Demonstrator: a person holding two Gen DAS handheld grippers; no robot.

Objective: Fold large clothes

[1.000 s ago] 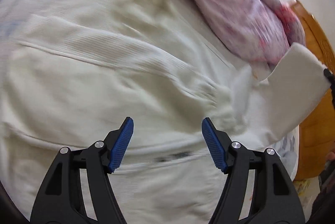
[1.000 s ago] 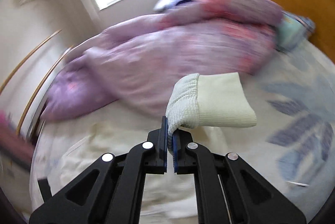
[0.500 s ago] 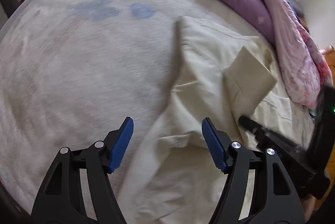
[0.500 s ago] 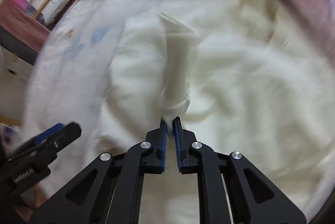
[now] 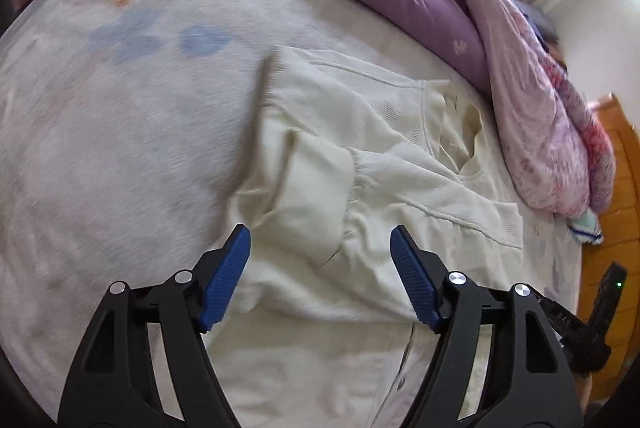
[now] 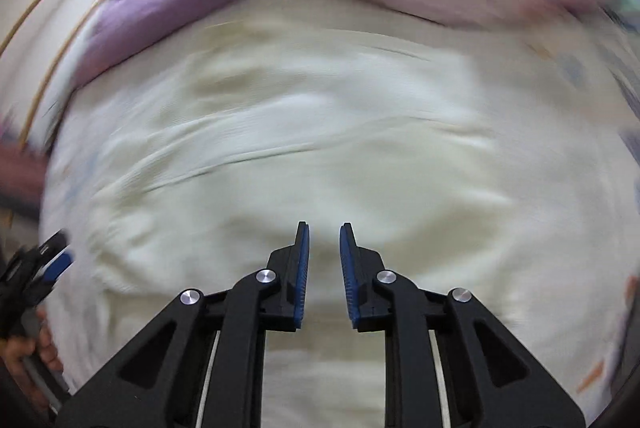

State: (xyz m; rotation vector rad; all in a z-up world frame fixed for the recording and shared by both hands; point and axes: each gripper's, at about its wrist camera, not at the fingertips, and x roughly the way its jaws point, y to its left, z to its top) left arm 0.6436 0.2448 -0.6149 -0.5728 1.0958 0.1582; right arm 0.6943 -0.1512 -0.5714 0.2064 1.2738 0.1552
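The left hand-held gripper (image 5: 320, 248) is held with its blue-padded fingers (image 5: 226, 274) spread wide apart, nothing being gripped between them. The right hand-held gripper (image 6: 324, 240) is held with its jaws parted by a narrow gap, and nothing is seen clamped there either. In the right wrist view, part of the person's left hand (image 6: 28, 356) is seen at the lower left edge, wrapped around the other tool's handle.

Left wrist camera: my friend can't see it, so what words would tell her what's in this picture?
A cream sweatshirt lies rumpled on a pale bedsheet, one sleeve cuff folded across its body. The open left hand-held gripper hovers just above it, holding nothing. A purple floral duvet is bunched along the bed's far edge.
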